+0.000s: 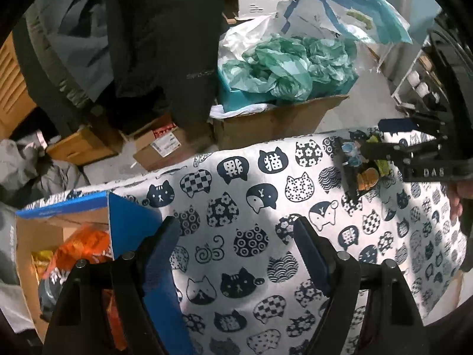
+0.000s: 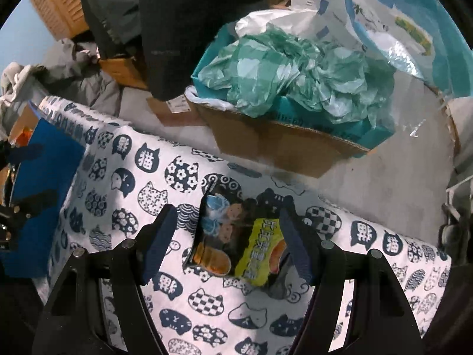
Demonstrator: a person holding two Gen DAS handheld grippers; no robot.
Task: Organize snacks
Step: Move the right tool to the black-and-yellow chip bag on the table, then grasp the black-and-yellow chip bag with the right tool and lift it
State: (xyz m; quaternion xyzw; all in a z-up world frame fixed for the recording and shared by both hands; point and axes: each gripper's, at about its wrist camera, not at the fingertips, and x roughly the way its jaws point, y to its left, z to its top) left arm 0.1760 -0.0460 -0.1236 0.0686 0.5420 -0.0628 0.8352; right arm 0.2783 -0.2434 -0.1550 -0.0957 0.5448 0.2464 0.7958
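Note:
A black snack packet [image 2: 236, 242] with a yellow label and biscuit pictures lies on the cat-print cloth [image 2: 124, 159]. My right gripper [image 2: 227, 230] is open, its blue fingers either side of the packet, just above it. The left wrist view shows the same packet [image 1: 362, 167] at the far right under the right gripper [image 1: 372, 140]. My left gripper [image 1: 236, 236] is open and empty above the cloth [image 1: 236, 195]. An open cardboard box with blue flaps [image 1: 88, 204] at the left holds an orange snack bag [image 1: 79, 251]; it also shows in the right wrist view [image 2: 44, 159].
Beyond the table's far edge stands a cardboard box [image 1: 266, 121] stuffed with green plastic bags [image 1: 289, 62]. Dark clothing [image 1: 165, 44] hangs behind. More boxes [image 1: 165, 145] and grey fabric [image 1: 32, 165] lie on the floor. A white rack [image 1: 414, 80] stands at the right.

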